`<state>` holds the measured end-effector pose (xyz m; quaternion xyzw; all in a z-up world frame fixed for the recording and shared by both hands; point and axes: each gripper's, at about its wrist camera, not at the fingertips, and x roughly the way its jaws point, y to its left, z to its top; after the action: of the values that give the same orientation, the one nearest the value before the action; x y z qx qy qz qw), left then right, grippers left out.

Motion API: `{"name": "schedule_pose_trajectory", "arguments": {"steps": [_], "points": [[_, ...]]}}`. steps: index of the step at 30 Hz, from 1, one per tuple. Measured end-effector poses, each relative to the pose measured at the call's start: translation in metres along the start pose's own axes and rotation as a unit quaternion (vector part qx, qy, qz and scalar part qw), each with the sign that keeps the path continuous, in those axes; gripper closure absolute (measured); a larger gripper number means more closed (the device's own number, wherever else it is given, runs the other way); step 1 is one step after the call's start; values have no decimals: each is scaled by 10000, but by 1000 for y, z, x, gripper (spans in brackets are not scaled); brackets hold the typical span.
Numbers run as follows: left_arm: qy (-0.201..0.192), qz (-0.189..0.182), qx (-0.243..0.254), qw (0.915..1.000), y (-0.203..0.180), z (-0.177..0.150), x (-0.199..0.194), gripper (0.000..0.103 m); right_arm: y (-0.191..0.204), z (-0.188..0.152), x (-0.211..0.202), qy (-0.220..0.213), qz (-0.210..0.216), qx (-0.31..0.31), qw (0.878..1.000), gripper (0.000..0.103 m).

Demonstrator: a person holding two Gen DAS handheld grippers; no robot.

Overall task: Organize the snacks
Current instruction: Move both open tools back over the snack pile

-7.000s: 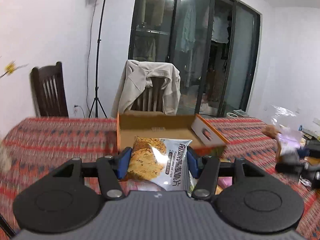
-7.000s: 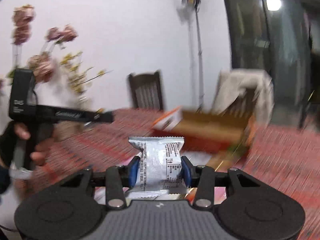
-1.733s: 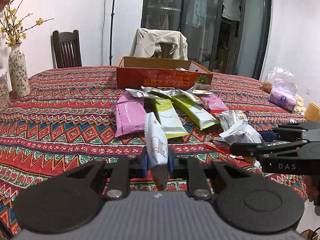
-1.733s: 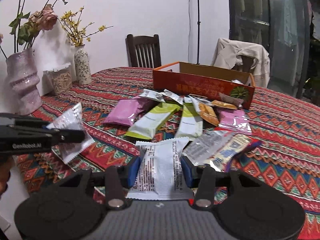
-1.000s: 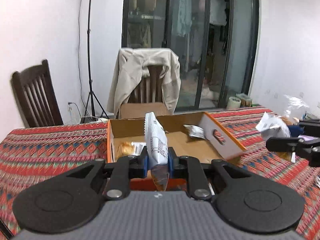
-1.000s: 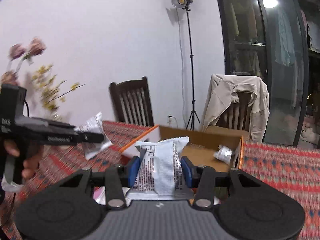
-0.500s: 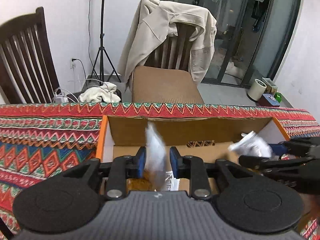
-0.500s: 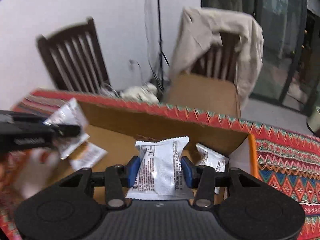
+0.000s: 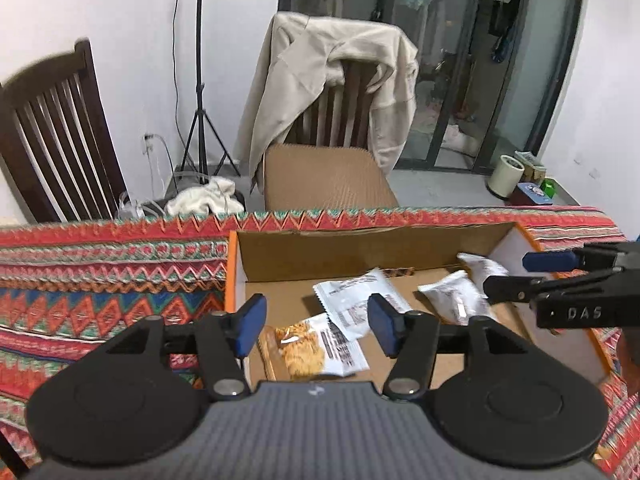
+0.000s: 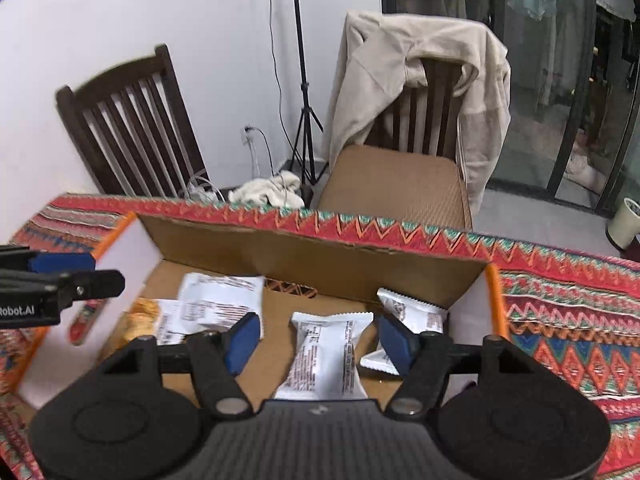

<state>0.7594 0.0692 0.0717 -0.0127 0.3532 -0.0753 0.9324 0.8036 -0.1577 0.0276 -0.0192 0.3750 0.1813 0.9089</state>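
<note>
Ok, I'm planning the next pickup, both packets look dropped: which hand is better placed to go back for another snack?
Probably either. Left gripper and right gripper both hover over the box, jaws just opened, nothing pinched; the remaining snacks are out of view.

Open cardboard box (image 10: 312,256) with orange rim on patterned tabletop, white snack packets (image 10: 324,356) lying flat inside, biscuit-printed packet (image 9: 308,344) near its left wall

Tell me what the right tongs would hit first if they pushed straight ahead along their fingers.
Most likely the white packet lying between the open right tongs on the box floor; depth is uncertain.
</note>
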Motion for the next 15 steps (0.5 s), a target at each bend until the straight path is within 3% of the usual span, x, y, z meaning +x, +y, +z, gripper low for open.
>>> {"name": "schedule_pose_trajectory", "arguments": {"steps": [2, 6, 8, 15], "points": [[-149, -9, 18, 9999, -6, -1, -26, 28, 1, 0, -25, -112, 3, -66, 9999, 32], [-437, -112, 50, 9990, -19, -11, -88, 25, 5, -2, -82, -403, 57, -91, 9991, 24], [-573, -149, 87, 9982, -27, -20, -119, 18, 11, -6, -114, -533, 79, -105, 9985, 22], [-1114, -180, 289, 9932, -57, -87, -224, 8, 35, -56, -231, -1027, 281, -221, 9941, 7]]}}
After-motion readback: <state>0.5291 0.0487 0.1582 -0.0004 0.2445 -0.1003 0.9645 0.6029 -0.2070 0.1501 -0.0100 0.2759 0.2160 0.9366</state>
